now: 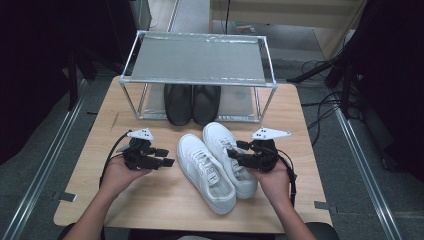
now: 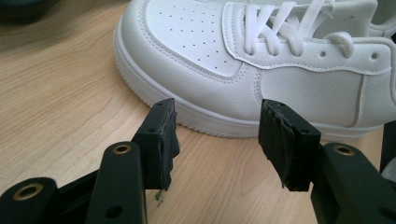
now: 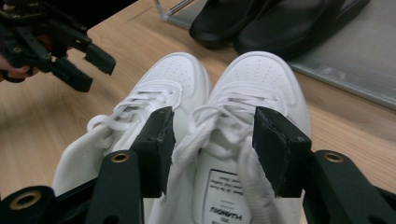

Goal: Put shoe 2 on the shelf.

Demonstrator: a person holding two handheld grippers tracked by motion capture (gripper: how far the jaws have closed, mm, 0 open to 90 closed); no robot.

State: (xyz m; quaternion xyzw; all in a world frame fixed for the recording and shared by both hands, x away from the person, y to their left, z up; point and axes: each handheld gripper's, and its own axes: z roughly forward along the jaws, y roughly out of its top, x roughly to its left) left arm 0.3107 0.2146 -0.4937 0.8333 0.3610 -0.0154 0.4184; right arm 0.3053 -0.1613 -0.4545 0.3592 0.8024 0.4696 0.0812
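— Looking from the high view, where are the white sneakers point(image 1: 216, 165)?

— Side by side mid-table point(image 1: 150, 200), toes toward the rack point(image 1: 197, 57).

— Left gripper view?

— Left gripper point(image 2: 217, 140) gaping, empty, beside perforated white leather.

— Right gripper view?

— Right gripper point(image 3: 212, 149) spread above the laces.

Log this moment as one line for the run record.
left gripper: jaws open, beside white sneakers | right gripper: jaws open over sneakers | black shoes: under rack
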